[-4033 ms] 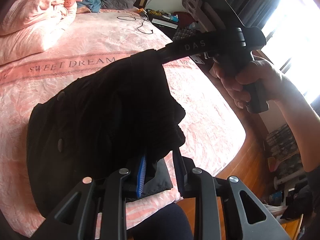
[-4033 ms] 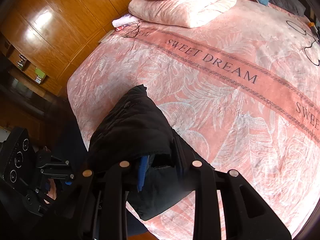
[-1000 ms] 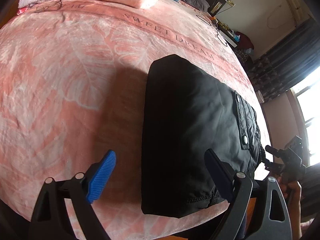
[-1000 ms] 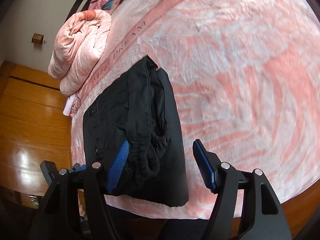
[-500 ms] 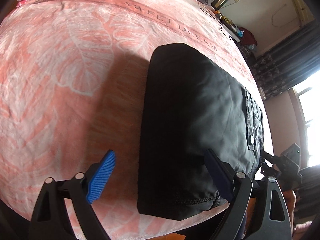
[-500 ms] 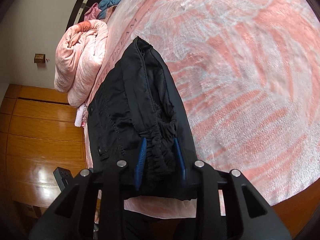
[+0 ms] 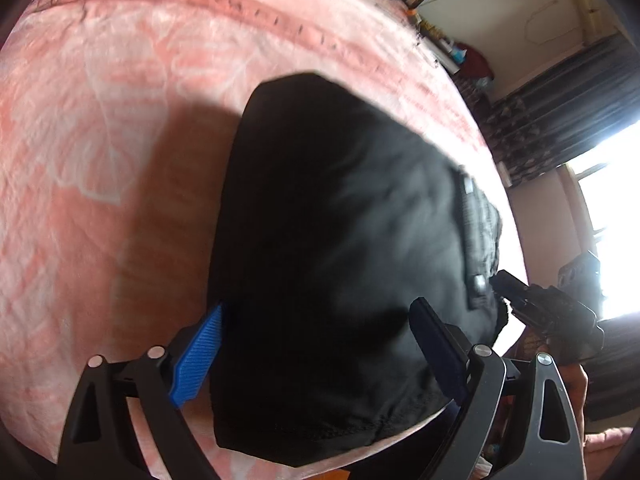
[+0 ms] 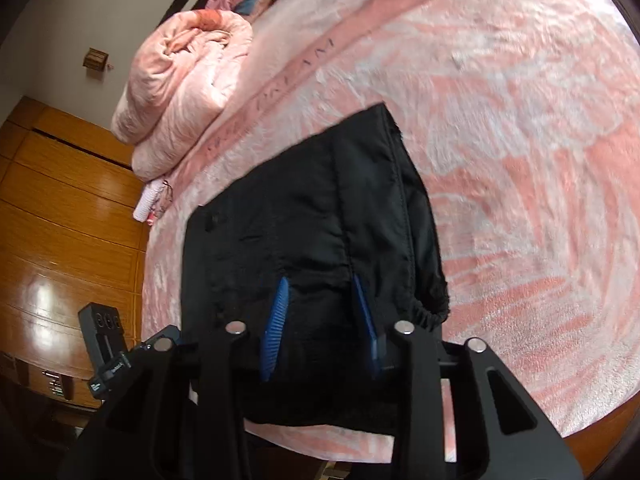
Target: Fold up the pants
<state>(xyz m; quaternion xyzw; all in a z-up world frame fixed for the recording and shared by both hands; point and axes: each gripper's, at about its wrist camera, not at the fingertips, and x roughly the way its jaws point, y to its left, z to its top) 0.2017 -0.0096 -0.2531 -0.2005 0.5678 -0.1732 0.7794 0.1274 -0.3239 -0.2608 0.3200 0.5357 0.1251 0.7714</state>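
Observation:
The black pants [image 7: 344, 248] lie folded in a thick block on the pink bed near its front edge. In the left wrist view my left gripper [image 7: 316, 350] is open, its blue pads wide apart on either side of the block's near end. In the right wrist view the pants [image 8: 320, 216] fill the middle and my right gripper [image 8: 320, 320] is shut on the bunched waistband edge. The right gripper also shows at the right of the left wrist view [image 7: 548, 308], at the pants' far end.
The pink "SWEET DREAM" blanket [image 8: 520, 120] covers the bed. A rolled pink duvet [image 8: 184, 80] lies at the head. A wooden wardrobe [image 8: 60, 220] stands beside the bed. Dark curtains and a bright window [image 7: 600, 168] are on the other side.
My left gripper moved in so its open pads now straddle the pants' near end. My right gripper, shut on the waistband half a second ago, still holds it; the view has turned.

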